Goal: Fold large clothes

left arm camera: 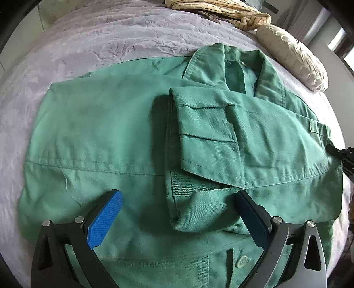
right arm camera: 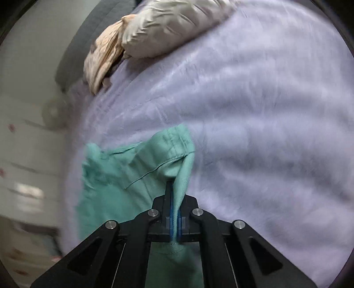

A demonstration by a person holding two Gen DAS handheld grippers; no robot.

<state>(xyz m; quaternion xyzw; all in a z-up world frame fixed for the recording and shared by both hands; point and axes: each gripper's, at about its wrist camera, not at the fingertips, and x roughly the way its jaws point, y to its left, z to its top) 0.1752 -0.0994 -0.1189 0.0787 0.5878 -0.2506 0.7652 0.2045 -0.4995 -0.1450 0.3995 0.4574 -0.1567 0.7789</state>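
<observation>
The left wrist view shows the whole layout: a green jacket (left arm camera: pixel 124 124) lies spread flat on a bed covered by a pale lilac blanket (left arm camera: pixel 93 44), collar (left arm camera: pixel 234 66) toward the far side, with one sleeve (left arm camera: pixel 212 137) folded across the front so its cuff end sits near the middle. The left gripper (left arm camera: pixel 177 215) hovers just above the near part of the jacket with its fingers (left arm camera: pixel 106 219) spread wide apart and nothing between them; the folded sleeve's lower corner lies in the gap between them, though whether either finger touches the cloth is hard to tell. A button (left arm camera: pixel 242 261) shows at the bottom edge, partly cut off by the finger frame. Beyond the collar, a striped cloth (left arm camera: pixel 221 11) and a beige pillow (left arm camera: pixel 292 57) rest at the far end of the bed. At the right rim of this view only a dark sliver of the right gripper (left arm camera: pixel 345 157) appears at the jacket's edge. The right wrist view, blurred throughout, shows what that sliver hides: the right gripper (right arm camera: pixel 176 223) has its fingers clamped shut on a bunched fold of the jacket (right arm camera: pixel 137 175), which rises from the blanket (right arm camera: pixel 265 110). The pillow (right arm camera: pixel 168 26) lies at the top, and pale furniture at the left is too smeared to identify.
</observation>
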